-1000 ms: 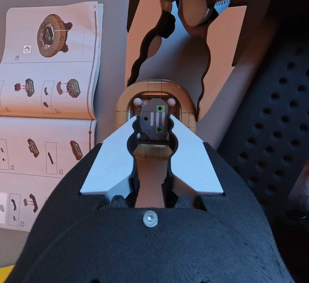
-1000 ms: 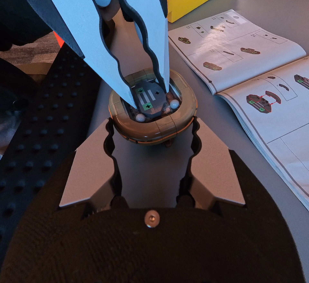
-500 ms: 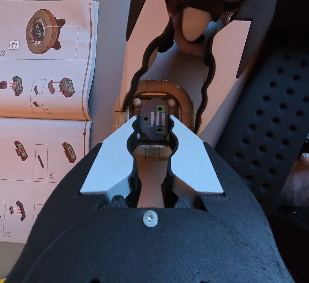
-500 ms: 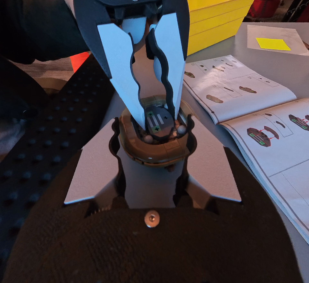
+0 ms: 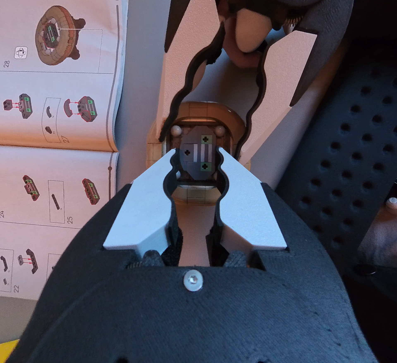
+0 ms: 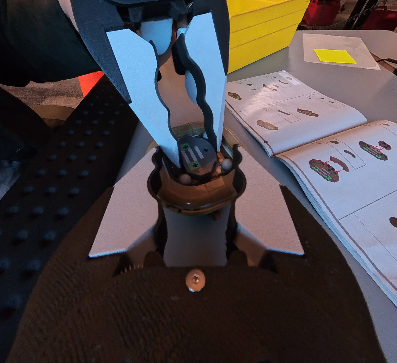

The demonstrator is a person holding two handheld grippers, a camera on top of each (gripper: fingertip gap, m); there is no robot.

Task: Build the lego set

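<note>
Lego assembly [image 6: 193,193] is sitting on the grey table [image 6: 335,86] between two facing grippers; it is a tan rounded ring with a dark grey oval insert [image 5: 197,155] seated in its opening, the insert carrying two green squares and pale stripes. Left gripper [image 5: 197,155] is reaching down into the ring; its jaws are standing narrow, fingertips bracketing the insert on both sides and appearing to be gripping it. Right gripper [image 6: 194,159] is straddling the ring from the opposite side; its jaws are standing moderately wide, inner edges pressing against the ring's outer flanks. Two pale round studs [image 6: 226,164] are showing at the ring's near inner corners. Instruction booklet [image 6: 322,138] is lying open on the table just beside the assembly; yellow bin [image 6: 264,19] is standing farther back; black perforated mat [image 5: 354,148] is lying along the other side.
</note>
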